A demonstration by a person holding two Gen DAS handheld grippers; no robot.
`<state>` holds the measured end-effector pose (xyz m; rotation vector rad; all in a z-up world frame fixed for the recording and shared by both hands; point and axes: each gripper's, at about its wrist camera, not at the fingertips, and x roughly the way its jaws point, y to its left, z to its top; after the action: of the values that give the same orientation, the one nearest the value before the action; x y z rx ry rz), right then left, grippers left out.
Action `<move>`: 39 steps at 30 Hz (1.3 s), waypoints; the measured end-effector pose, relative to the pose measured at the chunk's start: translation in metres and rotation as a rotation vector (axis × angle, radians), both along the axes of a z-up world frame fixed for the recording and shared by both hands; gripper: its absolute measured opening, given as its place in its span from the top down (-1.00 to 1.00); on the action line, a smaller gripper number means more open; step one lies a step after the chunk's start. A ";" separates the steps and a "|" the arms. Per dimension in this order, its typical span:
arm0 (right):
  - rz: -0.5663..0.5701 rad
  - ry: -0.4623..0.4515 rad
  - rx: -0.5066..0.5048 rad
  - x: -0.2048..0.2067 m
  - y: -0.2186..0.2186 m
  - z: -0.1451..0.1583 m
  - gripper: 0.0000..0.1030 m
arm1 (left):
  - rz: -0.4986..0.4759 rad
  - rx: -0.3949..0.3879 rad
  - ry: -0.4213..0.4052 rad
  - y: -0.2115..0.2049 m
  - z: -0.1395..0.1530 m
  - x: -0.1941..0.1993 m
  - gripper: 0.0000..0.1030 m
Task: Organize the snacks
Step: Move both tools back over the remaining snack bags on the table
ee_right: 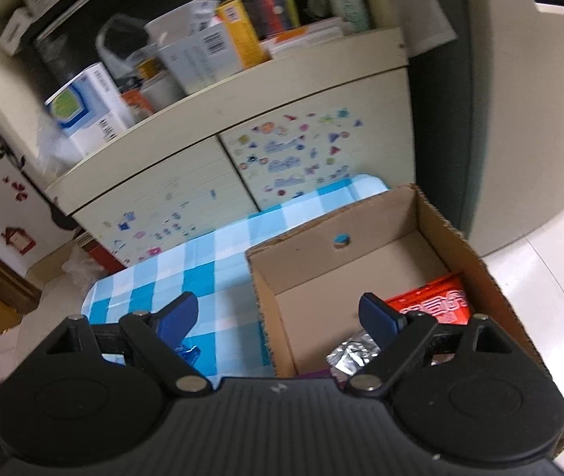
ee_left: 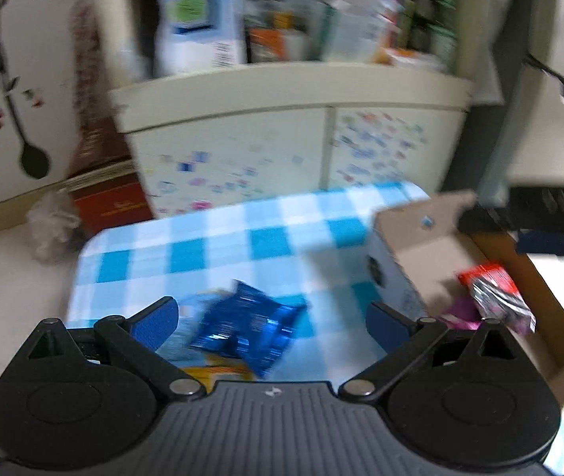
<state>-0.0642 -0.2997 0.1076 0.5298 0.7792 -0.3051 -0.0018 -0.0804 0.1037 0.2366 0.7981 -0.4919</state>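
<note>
Cream cabinet, stickered doors; cluttered shelf; flower decals on wall.

left view is blurred throughout; a yellow packet below the blue packet is mostly hidden behind the left gripper.

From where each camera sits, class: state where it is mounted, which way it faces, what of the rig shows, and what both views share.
Left wrist: on the left gripper, tilted down at a blue packet on the checked cloth; both fingers show, open.
Right wrist: on the right gripper, tilted down over the box holding a red packet; open fingers show.
Shared: cloth, box, cabinet.
</note>
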 end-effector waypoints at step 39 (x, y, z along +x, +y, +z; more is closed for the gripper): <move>0.648 0.209 -0.087 0.017 0.160 -0.097 -0.71 | 0.238 0.048 0.284 0.111 -0.091 0.049 -0.99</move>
<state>-0.0468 -0.1401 0.0106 0.1431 1.0892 0.2102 0.0472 0.0309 0.0131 0.1138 1.1007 -0.2840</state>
